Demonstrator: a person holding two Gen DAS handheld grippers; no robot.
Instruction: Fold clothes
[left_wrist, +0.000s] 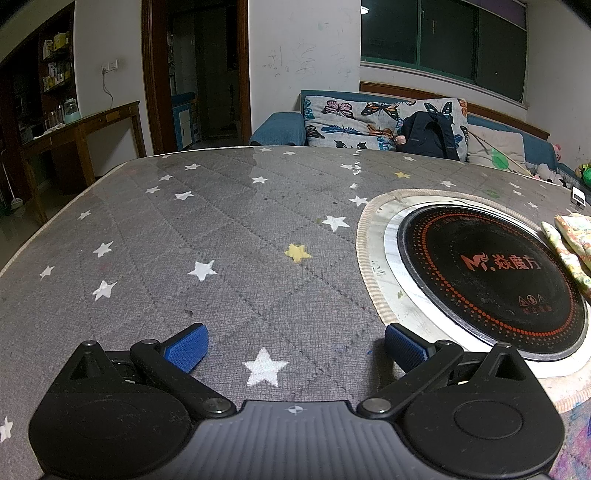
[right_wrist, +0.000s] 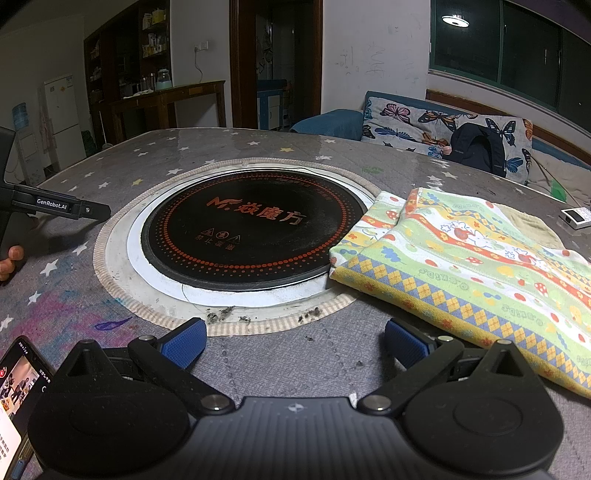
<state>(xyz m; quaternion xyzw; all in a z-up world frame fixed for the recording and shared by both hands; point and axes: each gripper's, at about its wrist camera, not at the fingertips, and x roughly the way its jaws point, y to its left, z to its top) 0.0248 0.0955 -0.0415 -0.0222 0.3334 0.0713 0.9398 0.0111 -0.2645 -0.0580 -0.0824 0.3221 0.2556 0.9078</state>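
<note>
- Nearest the lens, the left gripper (left_wrist: 295, 349) is held low over the star-printed table cover (left_wrist: 229, 236), jaws spread wide and empty.
- Further right, the round black cooktop (right_wrist: 247, 232) is set into the table's middle.
- The right gripper (right_wrist: 295, 347) is likewise wide apart, gripping nothing.
- The folded patterned cloth (right_wrist: 465, 266) lies just right of the cooktop, its long edge running from far-left to near-right; the right gripper is judged much the nearer.
</note>
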